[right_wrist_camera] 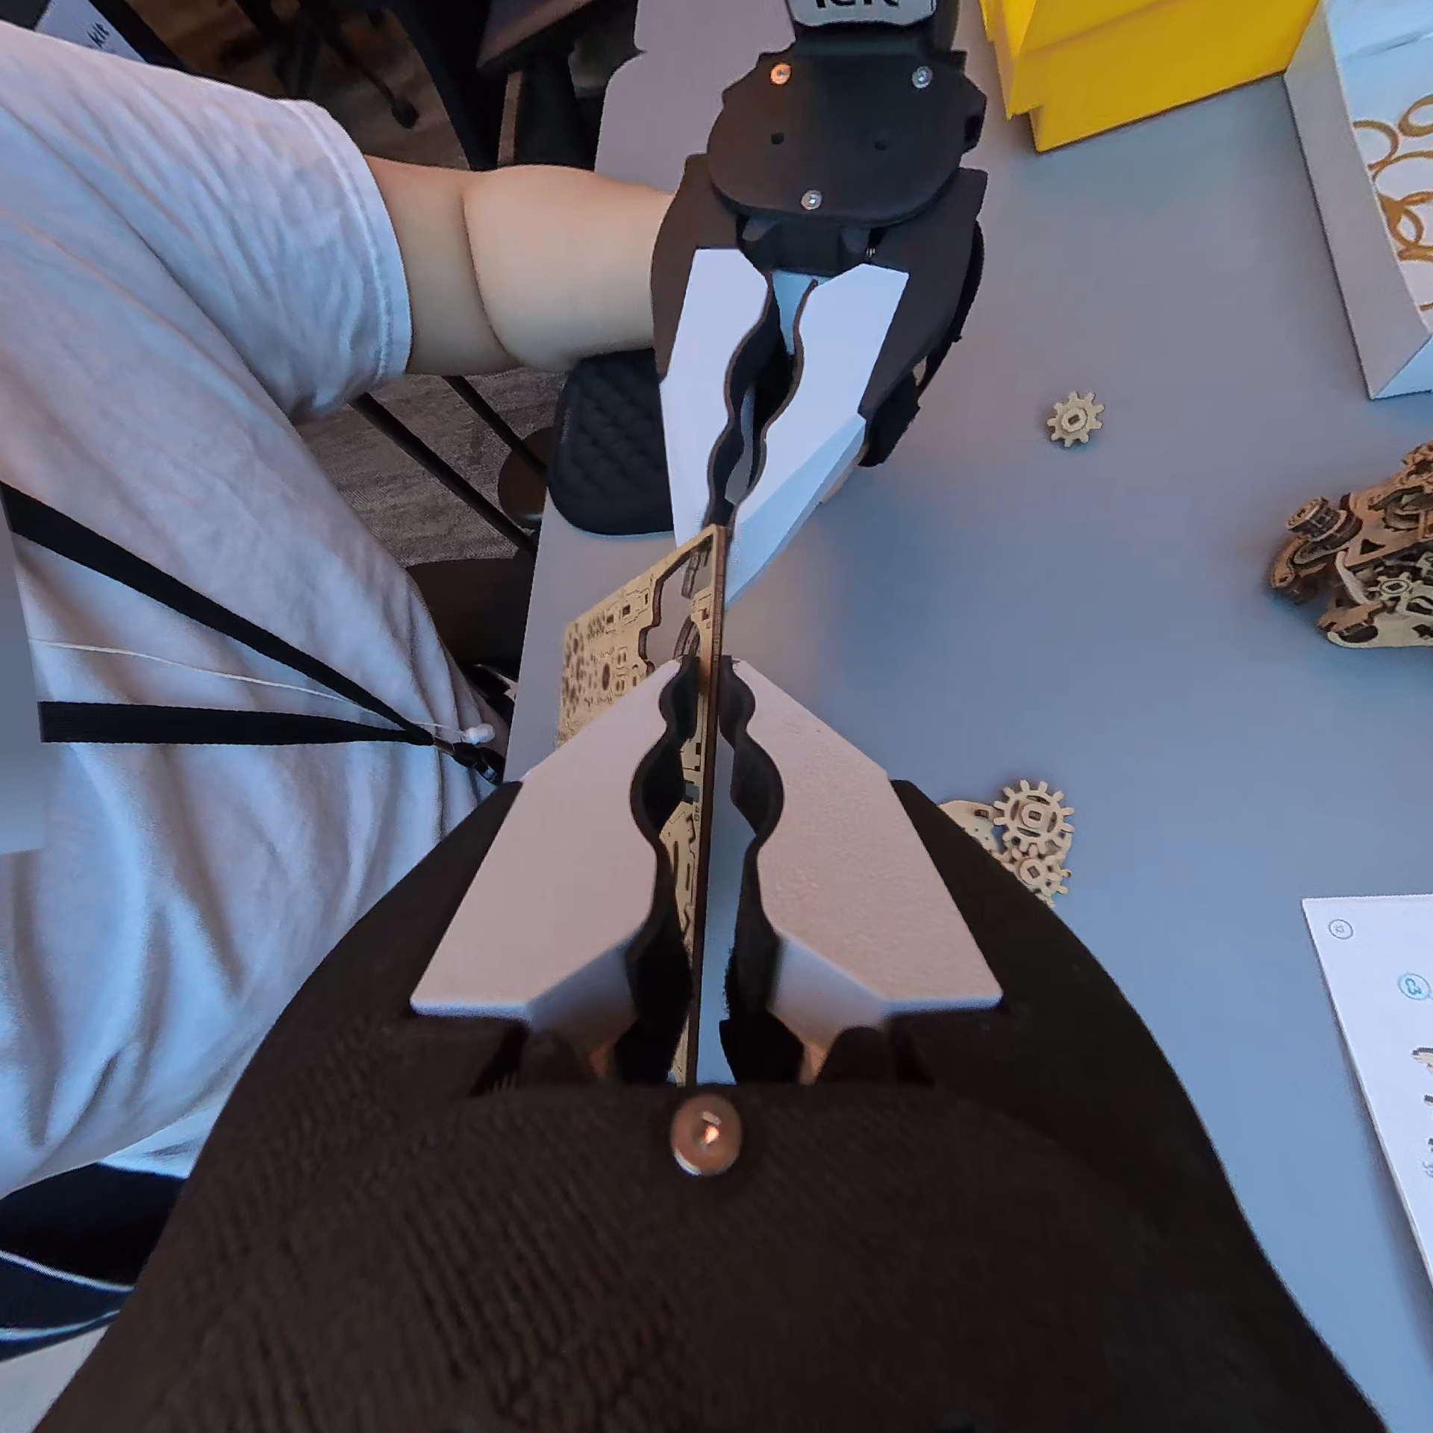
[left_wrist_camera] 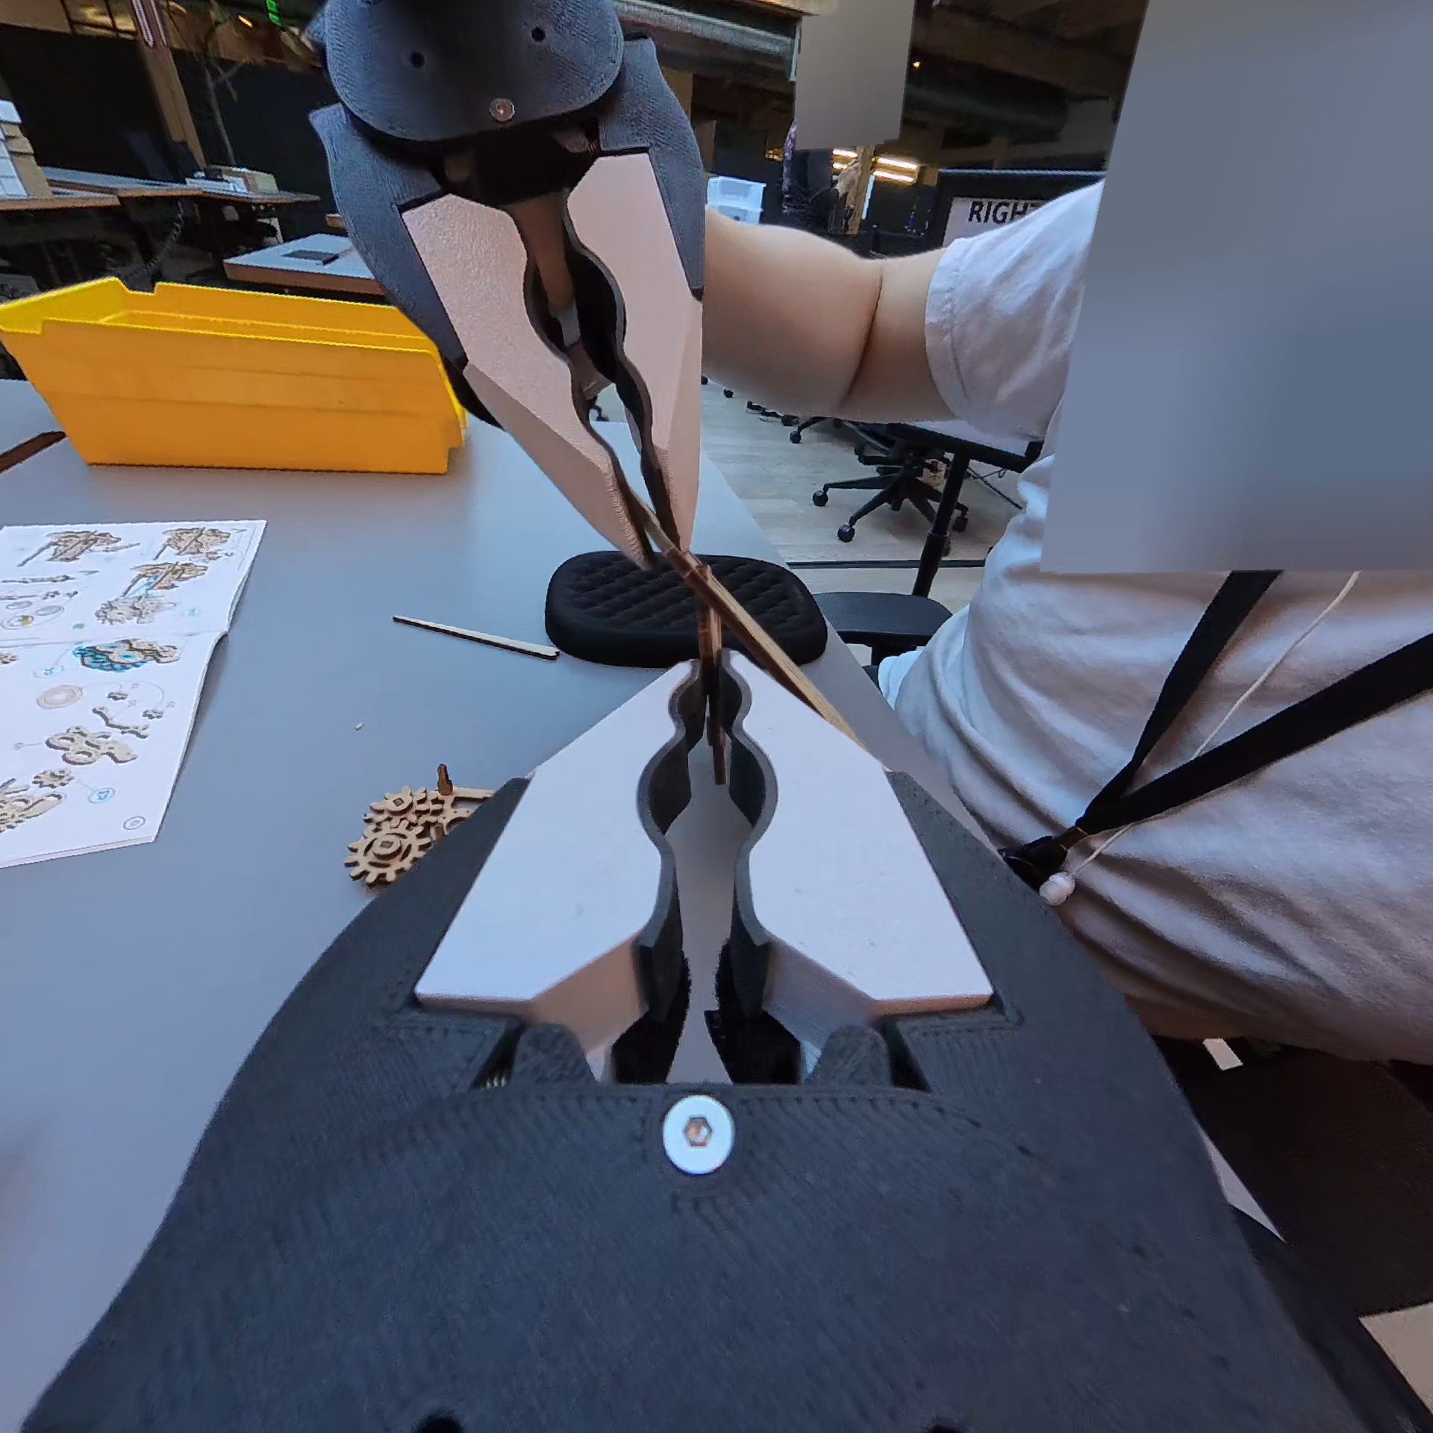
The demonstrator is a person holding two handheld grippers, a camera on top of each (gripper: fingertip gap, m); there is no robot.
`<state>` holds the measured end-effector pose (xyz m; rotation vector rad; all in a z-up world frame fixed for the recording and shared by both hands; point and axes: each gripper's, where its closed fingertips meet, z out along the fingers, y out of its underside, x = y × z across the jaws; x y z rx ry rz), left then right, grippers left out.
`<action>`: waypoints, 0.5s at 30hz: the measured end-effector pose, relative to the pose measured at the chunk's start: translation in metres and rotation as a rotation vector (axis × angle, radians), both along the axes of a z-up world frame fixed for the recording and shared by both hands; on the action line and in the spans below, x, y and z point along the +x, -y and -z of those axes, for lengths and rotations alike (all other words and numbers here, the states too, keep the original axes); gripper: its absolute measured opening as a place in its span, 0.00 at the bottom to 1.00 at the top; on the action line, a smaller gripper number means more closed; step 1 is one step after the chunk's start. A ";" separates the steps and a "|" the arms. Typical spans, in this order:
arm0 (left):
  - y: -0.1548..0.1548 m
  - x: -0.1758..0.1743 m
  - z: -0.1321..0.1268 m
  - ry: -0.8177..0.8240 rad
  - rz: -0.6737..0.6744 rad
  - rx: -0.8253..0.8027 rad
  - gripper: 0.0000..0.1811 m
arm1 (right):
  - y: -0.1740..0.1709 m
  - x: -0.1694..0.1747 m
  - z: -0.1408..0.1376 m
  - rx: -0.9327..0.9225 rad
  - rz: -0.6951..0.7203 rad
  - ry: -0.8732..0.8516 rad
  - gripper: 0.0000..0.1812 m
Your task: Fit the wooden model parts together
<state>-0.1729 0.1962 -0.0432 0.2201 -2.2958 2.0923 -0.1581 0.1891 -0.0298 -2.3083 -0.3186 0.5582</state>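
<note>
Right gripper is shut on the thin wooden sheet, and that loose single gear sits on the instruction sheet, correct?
Not quite. The right gripper is shut on the wooden sheet, but the single gear lies on the bare grey table, away from the instruction sheet. The right wrist view shows it.

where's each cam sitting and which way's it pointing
Left wrist view: on the left hand-held gripper, facing across the table toward the person's shirt; an arm shows.
Right wrist view: on the right hand-held gripper, looking down along the table edge; shirt and arm show.
Shared: each sees the other gripper, the wooden sheet, gears, yellow bin.
</note>
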 end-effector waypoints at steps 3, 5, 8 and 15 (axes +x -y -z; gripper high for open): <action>-0.007 0.009 0.001 -0.022 -0.037 0.002 0.00 | 0.004 0.009 -0.007 0.028 0.042 0.006 0.01; -0.009 0.011 0.000 -0.059 -0.030 -0.021 0.00 | 0.006 0.010 -0.007 0.031 0.054 -0.009 0.01; -0.007 0.015 0.007 -0.034 -0.065 0.019 0.00 | 0.008 0.010 -0.004 0.015 0.051 -0.025 0.01; -0.012 0.032 0.025 -0.102 -0.151 0.094 0.00 | 0.010 0.016 -0.005 0.018 0.089 -0.077 0.01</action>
